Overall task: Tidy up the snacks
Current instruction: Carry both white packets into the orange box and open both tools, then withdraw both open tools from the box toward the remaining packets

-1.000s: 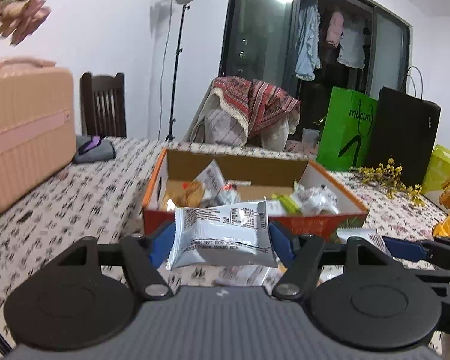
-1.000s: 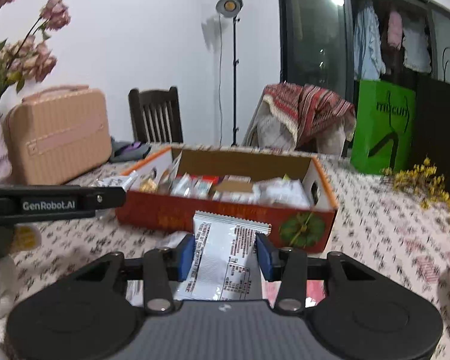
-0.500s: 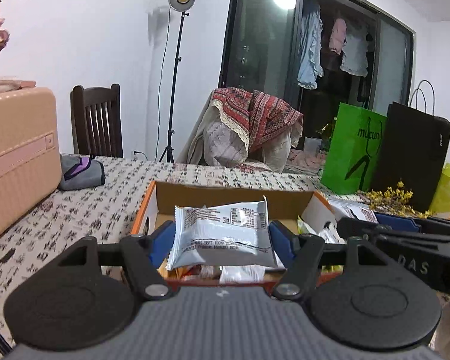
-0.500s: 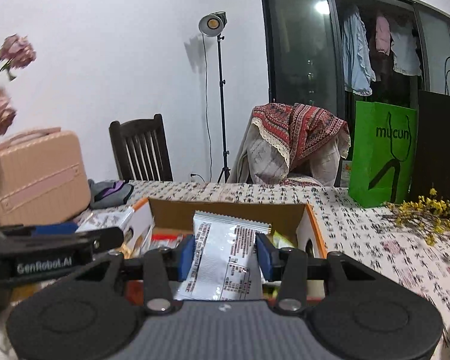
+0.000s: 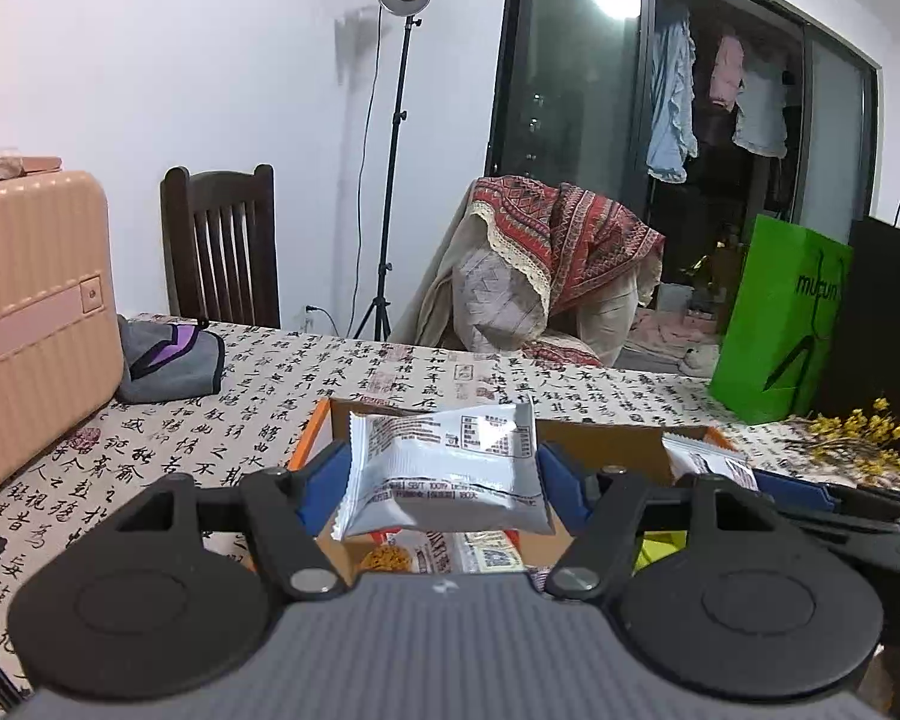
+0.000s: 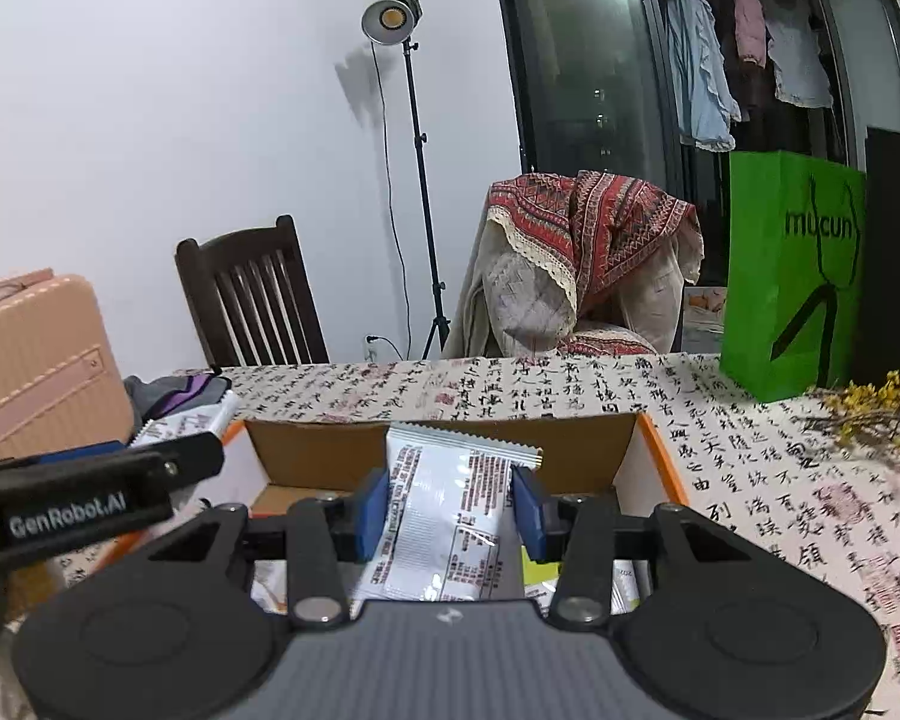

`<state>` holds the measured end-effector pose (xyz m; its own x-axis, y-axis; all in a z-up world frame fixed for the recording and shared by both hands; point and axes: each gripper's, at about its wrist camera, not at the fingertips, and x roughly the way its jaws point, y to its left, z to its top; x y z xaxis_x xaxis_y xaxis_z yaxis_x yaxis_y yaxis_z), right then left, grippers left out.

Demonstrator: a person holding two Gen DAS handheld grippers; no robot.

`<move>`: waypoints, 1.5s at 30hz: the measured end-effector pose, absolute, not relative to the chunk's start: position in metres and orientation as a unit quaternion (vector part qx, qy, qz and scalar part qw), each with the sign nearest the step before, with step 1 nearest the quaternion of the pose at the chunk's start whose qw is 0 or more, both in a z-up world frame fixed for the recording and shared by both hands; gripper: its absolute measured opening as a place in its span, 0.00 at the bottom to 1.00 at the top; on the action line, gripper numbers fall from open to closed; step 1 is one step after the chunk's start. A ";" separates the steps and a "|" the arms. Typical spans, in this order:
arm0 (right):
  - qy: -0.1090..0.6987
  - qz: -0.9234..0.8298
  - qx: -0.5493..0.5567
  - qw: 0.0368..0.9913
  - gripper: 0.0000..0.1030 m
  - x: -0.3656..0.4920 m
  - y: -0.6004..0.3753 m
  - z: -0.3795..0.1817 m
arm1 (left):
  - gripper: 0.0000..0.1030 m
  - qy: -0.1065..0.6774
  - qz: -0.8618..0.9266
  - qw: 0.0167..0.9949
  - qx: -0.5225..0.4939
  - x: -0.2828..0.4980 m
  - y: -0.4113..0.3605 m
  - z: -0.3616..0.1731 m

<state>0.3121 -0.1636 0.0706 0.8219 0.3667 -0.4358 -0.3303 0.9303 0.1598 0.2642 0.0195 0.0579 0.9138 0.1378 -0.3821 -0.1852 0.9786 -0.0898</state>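
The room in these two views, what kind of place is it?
Most likely a lived-in home, perhaps a dining room: a table under a calligraphy-print cloth, a wooden chair, and laundry hanging behind glass doors. A studio lamp hints at a recording setup.

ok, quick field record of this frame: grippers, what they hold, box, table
left gripper: shut on a silver snack packet, held crosswise above the box
right gripper: shut on a silver snack packet, held lengthwise above the box
cardboard box: open, orange rim, packets already inside
table: calligraphy-print cloth
nearby: pink case, green bag
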 end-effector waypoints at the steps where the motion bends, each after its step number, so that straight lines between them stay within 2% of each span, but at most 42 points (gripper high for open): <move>1: 0.234 0.184 0.043 0.954 0.42 0.313 -0.165 0.064 | 0.68 0.188 0.083 0.977 -0.060 0.265 0.020 0.053; 6: 0.238 0.197 0.037 0.950 0.42 0.319 -0.164 0.044 | 0.71 0.186 0.077 0.978 -0.061 0.268 0.027 0.043; 8: 0.243 0.200 0.034 0.949 0.45 0.320 -0.163 0.042 | 0.80 0.183 0.073 0.978 -0.069 0.266 0.030 0.041; 10: 0.246 0.195 0.030 0.949 0.48 0.319 -0.163 0.042 | 0.96 0.175 0.071 0.979 -0.078 0.263 0.033 0.042; 11: 0.246 0.193 0.027 0.949 0.50 0.319 -0.164 0.042 | 0.99 0.169 0.071 0.980 -0.082 0.261 0.035 0.042; 13: 0.246 0.193 0.031 0.949 0.57 0.317 -0.167 0.044 | 1.00 0.163 0.074 0.980 -0.087 0.258 0.036 0.045; 15: 0.246 0.193 0.038 0.949 0.80 0.316 -0.171 0.045 | 1.00 0.160 0.077 0.980 -0.089 0.257 0.037 0.045; 20: 0.245 0.184 0.051 0.950 0.99 0.314 -0.179 0.050 | 1.00 0.161 0.082 0.979 -0.091 0.256 0.039 0.047; 32: 0.253 0.170 0.046 0.951 1.00 0.309 -0.186 0.061 | 1.00 0.162 0.090 0.980 -0.074 0.251 0.031 0.051; 45: 0.227 0.168 0.003 0.959 1.00 0.255 -0.205 0.098 | 1.00 0.188 0.122 0.971 -0.079 0.220 0.038 0.072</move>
<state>0.2545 -0.2045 0.0976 0.8407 0.3244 -0.4336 -0.3216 0.9433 0.0822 0.2196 0.0378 0.0722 0.8995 0.2073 -0.3847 -0.2666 0.9578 -0.1071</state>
